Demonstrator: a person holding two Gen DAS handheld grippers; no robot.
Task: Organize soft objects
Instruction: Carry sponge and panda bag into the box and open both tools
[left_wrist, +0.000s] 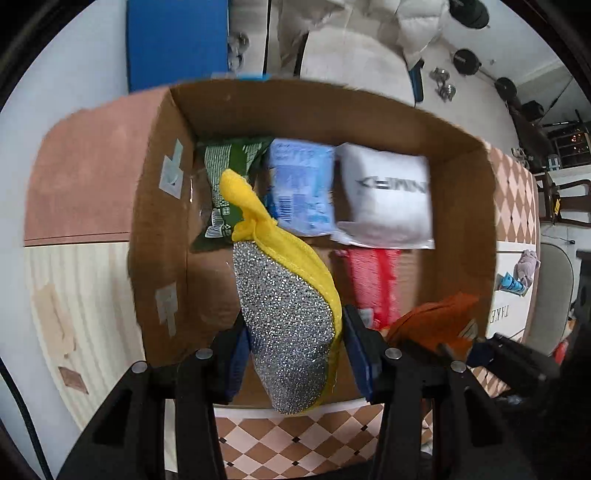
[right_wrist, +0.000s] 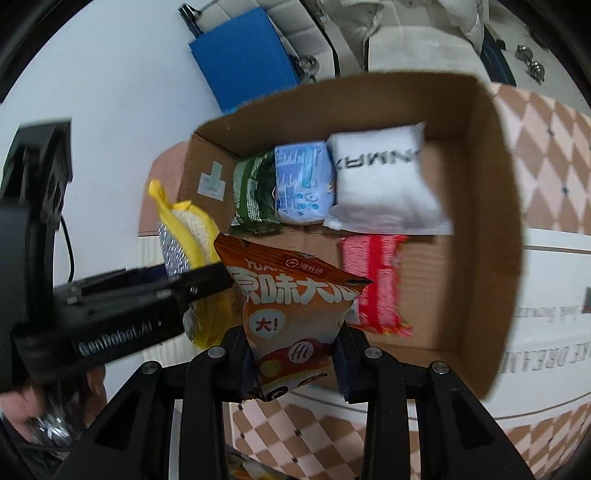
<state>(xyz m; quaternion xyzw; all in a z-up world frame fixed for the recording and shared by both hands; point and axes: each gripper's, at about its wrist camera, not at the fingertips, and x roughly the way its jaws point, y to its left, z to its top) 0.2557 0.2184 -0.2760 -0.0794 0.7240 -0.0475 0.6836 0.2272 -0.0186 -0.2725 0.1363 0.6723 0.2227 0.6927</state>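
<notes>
Low in the left wrist frame, the left gripper (left_wrist: 295, 354) pinches a scouring pad (left_wrist: 288, 332) between its blue-padded black fingers (left_wrist: 356, 350). The pad is a plump teardrop shape, glittery silver mesh on one face and soft yellow cloth along the other, the cloth gathered into a knotted tail that points toward the upper left of the frame. It hangs over the near edge of an open cardboard box (left_wrist: 229, 107).

At the bottom centre of the right wrist frame, the right gripper (right_wrist: 293, 363) is clamped on the crimped lower end of an orange snack bag (right_wrist: 295, 306), a glossy crinkled foil pouch printed with large white characters. The bag stands up over the box's near wall (right_wrist: 502, 258). To its left in the same frame the left gripper's black body (right_wrist: 122, 314) shows with the yellow and silver pad.

Past both held items, on the brown corrugated floor of the box, a red and white knitted-looking packet (left_wrist: 373, 284) lies nearest, right of centre. Along the far wall three pillowy packs sit side by side, touching: a dark green printed pouch (left_wrist: 229, 184), a pale blue plastic-wrapped pack (left_wrist: 301, 188) and a puffy white pack (left_wrist: 386, 195) with black lettering.

Beneath the box lies a checkered brown and cream cloth (left_wrist: 280, 439).
</notes>
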